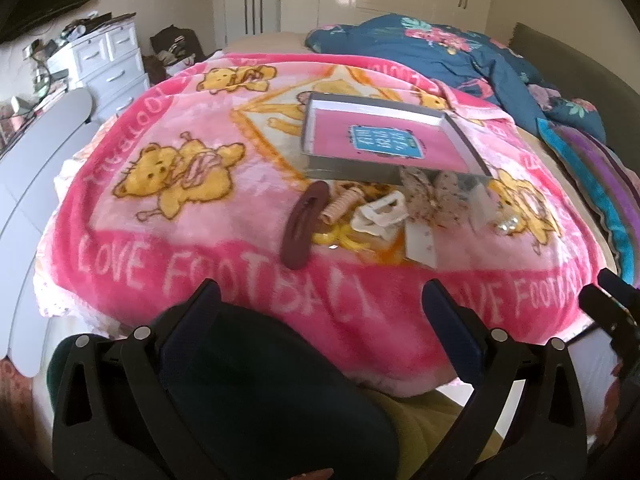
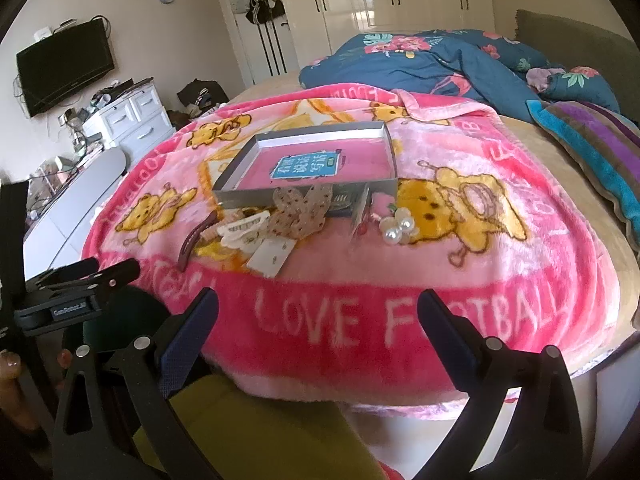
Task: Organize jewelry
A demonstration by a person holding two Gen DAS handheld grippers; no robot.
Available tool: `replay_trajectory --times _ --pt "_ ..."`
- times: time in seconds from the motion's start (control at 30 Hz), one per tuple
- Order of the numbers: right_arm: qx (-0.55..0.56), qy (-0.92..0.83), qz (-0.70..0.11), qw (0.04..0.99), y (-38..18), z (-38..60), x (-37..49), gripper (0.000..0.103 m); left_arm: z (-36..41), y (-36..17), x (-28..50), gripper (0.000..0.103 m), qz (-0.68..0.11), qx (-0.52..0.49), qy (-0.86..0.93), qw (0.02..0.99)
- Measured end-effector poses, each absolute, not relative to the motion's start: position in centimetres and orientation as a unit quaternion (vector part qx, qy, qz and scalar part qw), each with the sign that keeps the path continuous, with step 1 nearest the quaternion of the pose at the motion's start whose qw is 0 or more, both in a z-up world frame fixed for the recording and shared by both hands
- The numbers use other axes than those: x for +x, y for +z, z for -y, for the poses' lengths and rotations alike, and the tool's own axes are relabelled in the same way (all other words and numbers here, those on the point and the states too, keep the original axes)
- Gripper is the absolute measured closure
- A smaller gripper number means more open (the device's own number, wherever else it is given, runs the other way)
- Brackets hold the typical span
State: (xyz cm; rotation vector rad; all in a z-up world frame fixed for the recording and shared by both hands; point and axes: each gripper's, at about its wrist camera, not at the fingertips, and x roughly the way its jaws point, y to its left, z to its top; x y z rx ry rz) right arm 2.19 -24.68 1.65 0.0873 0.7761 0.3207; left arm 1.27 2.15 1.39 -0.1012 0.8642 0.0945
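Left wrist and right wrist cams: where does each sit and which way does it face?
Left wrist: behind the open left gripper, near the bed's edge, facing the pink blanket and gray box; the right gripper's tips show at right.
Right wrist: behind the open right gripper, facing the same way; the left gripper and fingertips show at left.
Shared: box, blanket, the pile of hair clips.

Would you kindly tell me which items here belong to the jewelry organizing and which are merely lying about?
Belongs to the job:
grey box
brown hair clip
white claw clip
speckled butterfly clip
pearl piece
earring card
left claw and right claw, both open and empty

Just lying about:
blue floral duvet
striped pillow
television
white drawers
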Motion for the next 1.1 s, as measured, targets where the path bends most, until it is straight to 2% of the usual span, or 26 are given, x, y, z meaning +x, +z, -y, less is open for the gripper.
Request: replay_trajectory --times 0.47,0.77,0.97,1.07,1.1 --pt "0.07 0.145 -0.373 0.914 1.8 25.2 7.9 0.004 -8.2 0.0 6.1 0.009 -0.44 -0.066 0.088 0.891" --pt "0.077 0.143 -0.39 0.906 -0.3 25.0 9.9 0.004 -7.9 -3.3 11.4 0.009 -0.495 -0.005 0.011 0.869" --pt "0.106 0.15 -0.427 0.885 -2.5 24.8 11.9 0.027 -8.1 -4.9 15.1 0.009 -0.539 -0.001 -0.022 0.842" --pt "0.114 0.148 -0.443 0.877 -3.8 24.6 13.3 0.039 -8.5 -6.2 16.5 0.018 -0.567 -0.018 -0.038 0.823" --pt "0.122 0.15 -0.449 0.872 -4.3 24.6 13.9 0.048 -8.7 -6.6 16.8 0.023 -0.576 -0.025 -0.045 0.816"
